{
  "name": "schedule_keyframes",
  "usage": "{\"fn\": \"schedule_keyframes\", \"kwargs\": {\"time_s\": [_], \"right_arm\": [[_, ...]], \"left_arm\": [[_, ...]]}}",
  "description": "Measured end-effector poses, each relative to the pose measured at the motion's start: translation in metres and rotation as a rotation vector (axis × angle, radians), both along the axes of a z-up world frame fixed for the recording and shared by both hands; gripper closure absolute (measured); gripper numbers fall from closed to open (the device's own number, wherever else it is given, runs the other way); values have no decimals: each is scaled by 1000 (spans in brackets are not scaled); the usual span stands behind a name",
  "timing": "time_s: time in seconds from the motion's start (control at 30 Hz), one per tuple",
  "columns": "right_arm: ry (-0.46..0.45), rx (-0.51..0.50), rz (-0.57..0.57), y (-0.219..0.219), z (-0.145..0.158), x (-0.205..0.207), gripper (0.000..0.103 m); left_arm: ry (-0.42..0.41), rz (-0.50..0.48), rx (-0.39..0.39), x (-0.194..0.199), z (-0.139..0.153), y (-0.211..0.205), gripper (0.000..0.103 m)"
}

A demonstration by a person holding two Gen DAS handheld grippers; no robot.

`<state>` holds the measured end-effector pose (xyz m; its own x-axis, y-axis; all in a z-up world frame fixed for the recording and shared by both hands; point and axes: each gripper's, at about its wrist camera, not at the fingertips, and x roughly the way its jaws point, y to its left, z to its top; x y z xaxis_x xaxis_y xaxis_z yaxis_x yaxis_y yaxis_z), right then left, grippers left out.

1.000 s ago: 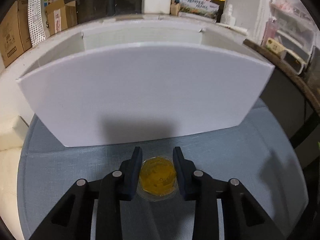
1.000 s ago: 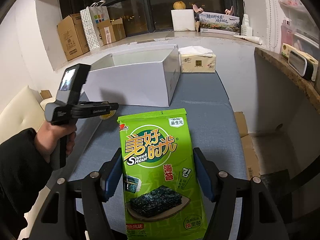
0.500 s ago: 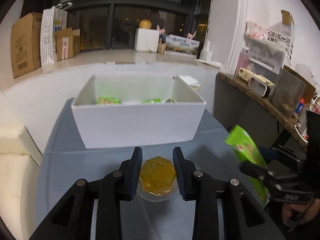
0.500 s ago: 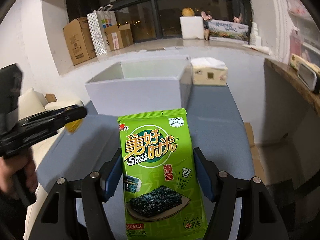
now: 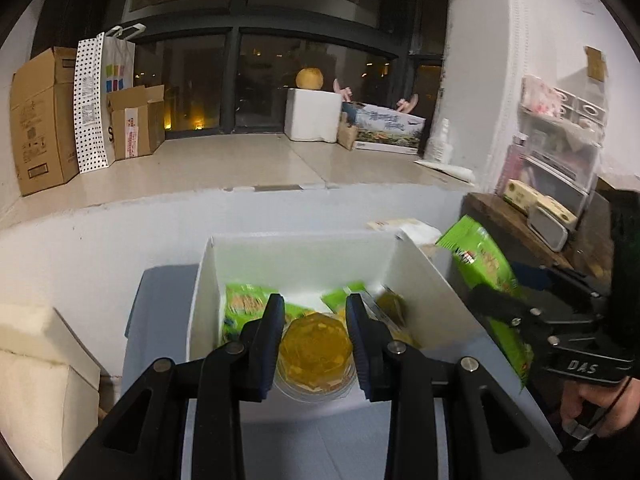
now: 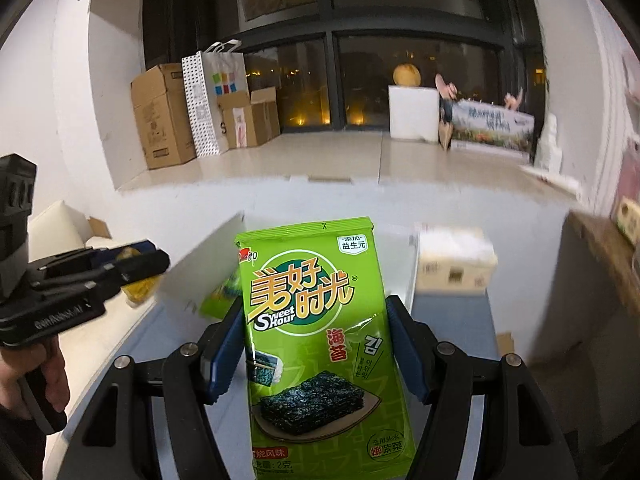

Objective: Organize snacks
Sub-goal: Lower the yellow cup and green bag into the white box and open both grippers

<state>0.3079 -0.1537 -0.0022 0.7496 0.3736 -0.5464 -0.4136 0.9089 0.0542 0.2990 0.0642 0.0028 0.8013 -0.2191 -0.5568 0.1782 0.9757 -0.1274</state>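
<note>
My left gripper (image 5: pixel 315 312) is shut on a yellow jelly cup (image 5: pixel 316 350) and holds it above the near wall of the white box (image 5: pixel 424 280). Green snack packets (image 5: pixel 244 304) and yellow items lie inside the box. My right gripper (image 6: pixel 316 344) is shut on a green seaweed packet (image 6: pixel 316 320), upright, raised over the blue-grey table (image 6: pixel 452 320) just right of the box. That packet also shows in the left wrist view (image 5: pixel 484 268), beside the box's right wall. The left gripper with the cup shows in the right wrist view (image 6: pixel 120 276).
A tissue box (image 6: pixel 452 264) stands behind the white box on the right. A wooden counter (image 5: pixel 520 224) with small boxes is at the right. A white sofa (image 5: pixel 36 360) is at the left. Cardboard boxes (image 5: pixel 44 120) stand on the window ledge.
Both grippers have risen and moved forward toward the white box. The jelly cup came off the table and now hangs over the box's near edge; the seaweed packet neared the right wall.
</note>
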Motion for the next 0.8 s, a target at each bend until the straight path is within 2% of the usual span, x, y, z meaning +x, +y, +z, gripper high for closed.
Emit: {"fn": "schedule_keyframes", "kwargs": {"time_s": [0.1,0.27,0.37,0.5,0.53,0.57,0.6,0.63,0.67,0.8], "right_arm": [[6,1,-23,8,3,33,32],[46,-7,-64,17,-10,75,32],[32,-33,-86,18,-18,83,32],[60,-12,-92,13,-28,92,32],[68,-9,-93,13,-30,94,29],[82,7,-83,12,-31,96,26],[93,14,-76,12,-33,97,23],[100,6,-83,12,-35,97,11],[100,1,-76,14,-37,96,9],[105,-11,-65,16,-38,90,6]], "left_arm": [[23,8,5,32,-3,4,68],[89,7,28,79,-25,5,67],[104,4,43,84,-37,3,67],[116,9,35,86,-46,7,67],[135,5,40,88,-49,7,64],[148,6,44,90,-51,8,58],[153,10,47,90,-52,8,34],[135,18,45,88,-51,9,6],[117,17,31,86,-49,10,0],[127,19,14,82,-45,12,0]]}}
